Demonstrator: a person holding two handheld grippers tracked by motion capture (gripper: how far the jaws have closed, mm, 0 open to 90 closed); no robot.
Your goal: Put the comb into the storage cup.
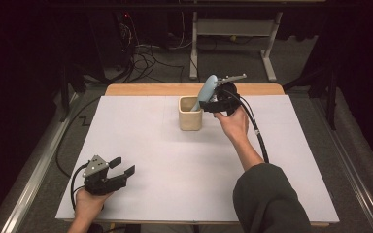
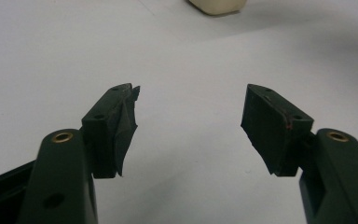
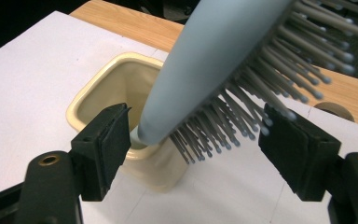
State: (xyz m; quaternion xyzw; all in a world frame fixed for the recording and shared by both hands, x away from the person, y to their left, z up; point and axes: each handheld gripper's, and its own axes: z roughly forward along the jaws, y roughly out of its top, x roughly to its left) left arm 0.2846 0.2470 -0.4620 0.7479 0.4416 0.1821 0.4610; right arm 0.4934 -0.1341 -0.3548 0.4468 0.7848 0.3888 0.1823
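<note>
A light blue hairbrush [image 1: 207,91] leans out of a cream square cup [image 1: 190,116] at the middle back of the white mat, handle end down inside it. In the right gripper view the brush [image 3: 205,60] runs between the jaws, its bristles [image 3: 242,107] towards the right-hand jaw, above the cup [image 3: 93,95]. My right gripper [image 1: 212,101] [image 3: 196,116] is open around the brush head, its jaws spread wide. My left gripper [image 1: 123,165] [image 2: 193,93] rests low at the near left of the mat, open with nothing between its jaws. The cup's base [image 2: 216,5] shows far ahead of it.
The white mat [image 1: 184,165] covers a wooden table whose bare back edge [image 1: 145,90] shows behind the cup. A round hole [image 3: 333,109] is in that wooden strip. Cables and a desk frame [image 1: 233,29] stand on the floor beyond.
</note>
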